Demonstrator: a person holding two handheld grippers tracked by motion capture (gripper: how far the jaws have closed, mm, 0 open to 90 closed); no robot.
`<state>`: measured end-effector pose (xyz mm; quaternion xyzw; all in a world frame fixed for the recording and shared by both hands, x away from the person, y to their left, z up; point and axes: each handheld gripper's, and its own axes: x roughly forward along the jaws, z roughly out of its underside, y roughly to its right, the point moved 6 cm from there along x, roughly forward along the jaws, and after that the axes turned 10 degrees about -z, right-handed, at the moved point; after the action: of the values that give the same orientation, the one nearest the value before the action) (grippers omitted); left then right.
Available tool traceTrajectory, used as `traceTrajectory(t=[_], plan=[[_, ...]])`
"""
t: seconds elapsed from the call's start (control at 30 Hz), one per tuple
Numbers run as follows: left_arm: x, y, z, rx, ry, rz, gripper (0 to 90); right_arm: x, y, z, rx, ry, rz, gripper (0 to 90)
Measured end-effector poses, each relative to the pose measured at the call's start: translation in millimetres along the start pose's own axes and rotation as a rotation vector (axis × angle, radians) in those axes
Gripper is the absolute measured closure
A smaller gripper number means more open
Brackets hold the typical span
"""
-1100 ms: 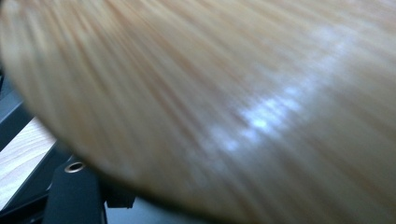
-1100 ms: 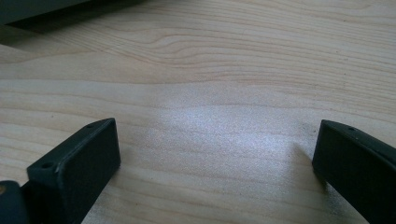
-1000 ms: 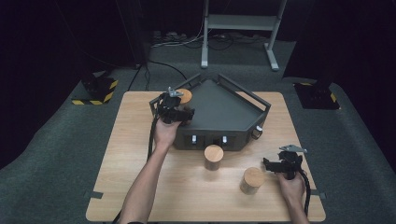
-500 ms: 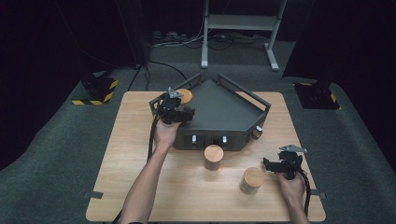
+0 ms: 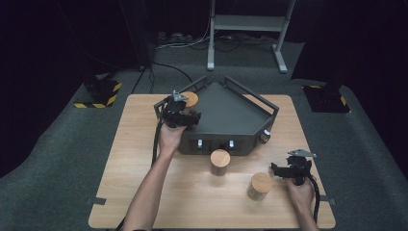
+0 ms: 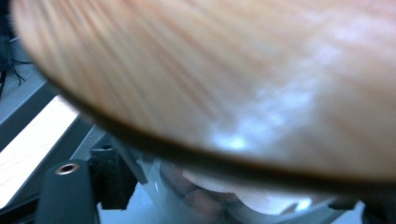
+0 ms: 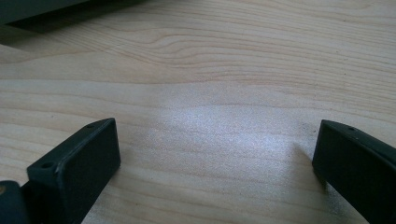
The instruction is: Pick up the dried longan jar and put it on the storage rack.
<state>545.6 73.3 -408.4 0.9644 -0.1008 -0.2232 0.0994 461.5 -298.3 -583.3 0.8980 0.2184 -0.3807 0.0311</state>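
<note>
Here a round wooden-lidded jar [image 5: 189, 99] is set in the back-left corner of the dark grey angular tray [image 5: 231, 120]; the left gripper [image 5: 181, 111] has just been opening, its grip hidden. The right gripper [image 5: 288, 169] rests on the bench [image 5: 134, 159], fingers [image 7: 74, 163] wide and empty, beside another wooden-lidded jar [image 5: 260, 186].

Pale wooden table [image 5: 144, 192] has a smooth satin grain, the round wooden lid [image 5: 189, 99] looks glossy, and the dark grey metal tray [image 5: 231, 115] is matt.

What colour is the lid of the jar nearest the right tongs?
Light wood-brown lid, clearest in the high view.
</note>
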Motion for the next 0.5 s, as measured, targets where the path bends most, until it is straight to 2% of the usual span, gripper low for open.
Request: traceTrajectory(t=[0.2,0.43,0.5], plan=[[-2.7,-3.0,-1.5,0.007,0.010,-0.012,13.7,0.0,0.0,0.0,0.000,0.000,0.000,0.3],[-9.1,-5.1,2.5,0.048,0.001,-0.020,11.1,0.0,0.0,0.0,0.000,0.000,0.000,0.3],[-9.7,-5.0,2.2,0.044,0.005,-0.018,10.6,0.0,0.0,0.0,0.000,0.000,0.000,0.4]])
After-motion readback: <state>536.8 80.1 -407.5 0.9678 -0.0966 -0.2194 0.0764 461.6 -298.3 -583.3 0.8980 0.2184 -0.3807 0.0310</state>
